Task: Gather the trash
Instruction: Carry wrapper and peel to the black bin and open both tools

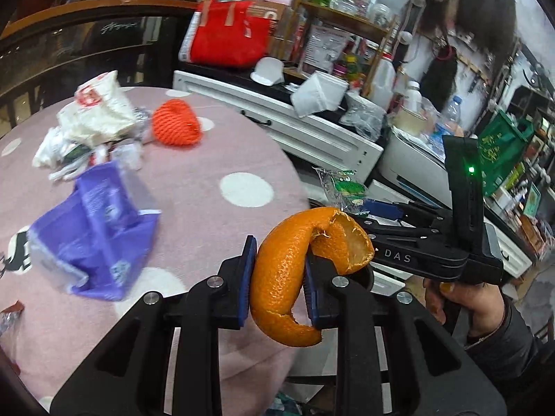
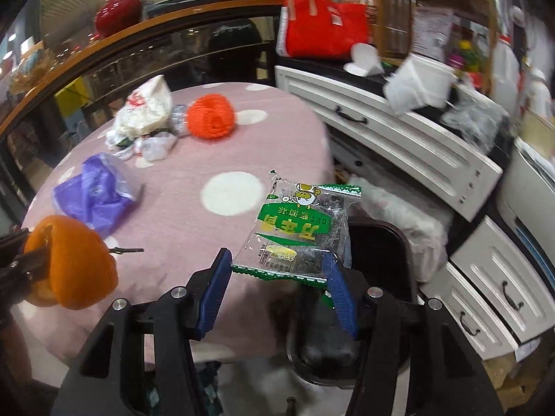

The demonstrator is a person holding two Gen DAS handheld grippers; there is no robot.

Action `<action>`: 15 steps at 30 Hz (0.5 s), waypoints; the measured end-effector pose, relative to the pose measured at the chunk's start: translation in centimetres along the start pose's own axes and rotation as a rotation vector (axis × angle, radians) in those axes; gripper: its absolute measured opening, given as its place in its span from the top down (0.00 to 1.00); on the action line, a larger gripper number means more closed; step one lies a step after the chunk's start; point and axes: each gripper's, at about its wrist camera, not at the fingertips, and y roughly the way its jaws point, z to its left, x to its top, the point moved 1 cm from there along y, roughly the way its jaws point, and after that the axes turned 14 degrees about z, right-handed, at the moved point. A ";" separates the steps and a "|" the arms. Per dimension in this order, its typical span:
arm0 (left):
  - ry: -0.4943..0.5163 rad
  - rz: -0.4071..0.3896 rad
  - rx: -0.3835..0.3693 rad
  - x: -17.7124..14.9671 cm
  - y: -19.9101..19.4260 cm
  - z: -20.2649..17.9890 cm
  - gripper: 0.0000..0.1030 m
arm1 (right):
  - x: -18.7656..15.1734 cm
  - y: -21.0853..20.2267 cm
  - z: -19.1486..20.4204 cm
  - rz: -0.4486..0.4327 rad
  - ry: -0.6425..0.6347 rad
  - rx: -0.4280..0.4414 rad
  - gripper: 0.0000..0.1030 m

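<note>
My left gripper point(image 1: 277, 284) is shut on a curled orange peel point(image 1: 288, 277), held at the right edge of the round pink dotted table point(image 1: 208, 145); the peel also shows in the right wrist view point(image 2: 76, 263). My right gripper point(image 2: 277, 294) has its jaws wide apart, with a clear green snack wrapper point(image 2: 298, 228) resting across the fingertips over a black bin point(image 2: 374, 277). The wrapper also shows in the left wrist view point(image 1: 343, 187). On the table lie a purple bag point(image 1: 97, 228), an orange mesh net point(image 1: 177, 123) and a heap of white bags point(image 1: 93, 114).
White drawer cabinets point(image 2: 416, 138) stand to the right of the table, with a red bag point(image 2: 326, 27), white tubs and bottles on top. A dark glass counter point(image 2: 173, 52) runs behind the table. The bin sits between table and cabinets.
</note>
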 end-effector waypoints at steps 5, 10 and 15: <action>0.055 0.031 -0.028 1.0 2.0 -2.8 0.76 | -1.8 1.3 -4.6 0.045 0.102 -0.025 0.48; 0.106 0.063 -0.045 1.5 4.0 -5.4 0.76 | -3.4 4.8 -7.7 0.123 0.178 -0.028 0.48; 0.139 0.102 -0.050 1.7 6.2 -7.4 0.75 | -4.6 9.6 -9.8 0.208 0.237 -0.010 0.47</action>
